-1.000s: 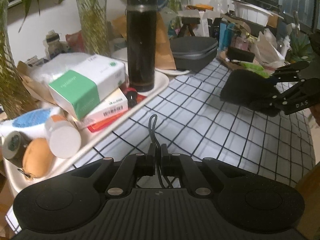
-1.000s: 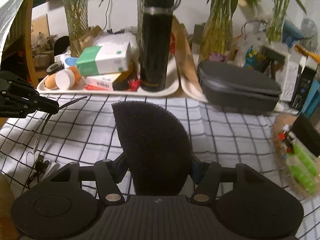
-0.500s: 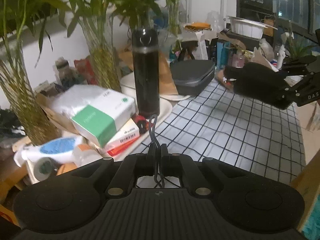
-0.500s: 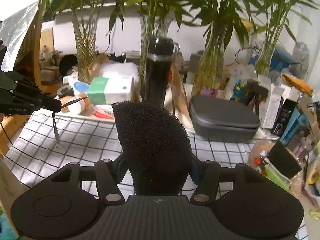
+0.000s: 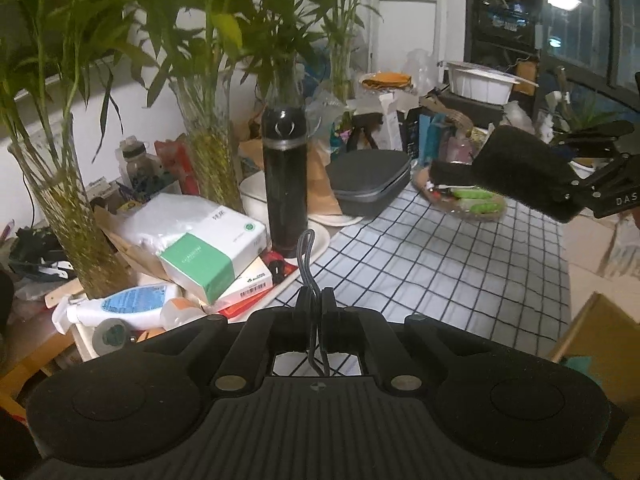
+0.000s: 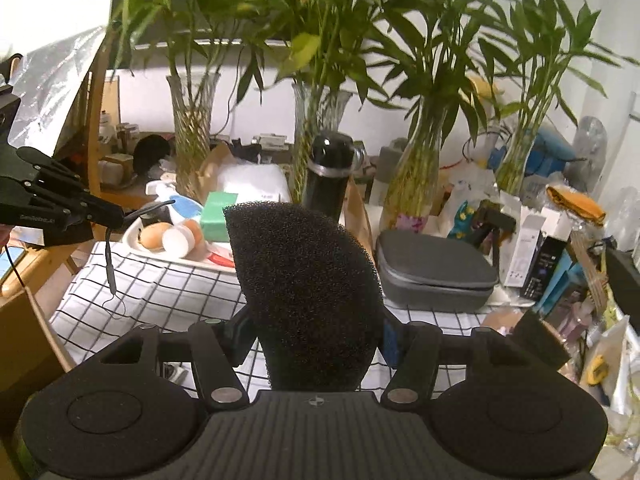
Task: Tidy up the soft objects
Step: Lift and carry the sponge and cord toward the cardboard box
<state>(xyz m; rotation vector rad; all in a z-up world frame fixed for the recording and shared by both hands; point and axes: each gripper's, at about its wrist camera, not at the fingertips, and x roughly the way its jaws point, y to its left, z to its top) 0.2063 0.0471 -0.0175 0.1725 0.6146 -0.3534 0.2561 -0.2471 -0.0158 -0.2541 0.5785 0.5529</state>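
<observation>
Right claw (image 6: 316, 332) clamped on black foam sponge (image 6: 304, 292), held in the air above the checkered bench (image 5: 420, 264). Left claw (image 5: 316, 300) pinched shut on a thin dark cable (image 5: 306, 256), its end dangling near the white tray (image 6: 134, 238).

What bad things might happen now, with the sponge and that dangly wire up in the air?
1. The thin cable, pinched by the left gripper, hangs loose and might snag on the tall black bottle or the cluttered tray.
2. The right gripper squeezes only the black foam sponge's lower part, so the sponge may slip out.
3. The foam fills much of the right wrist view, hiding obstacles.
</observation>
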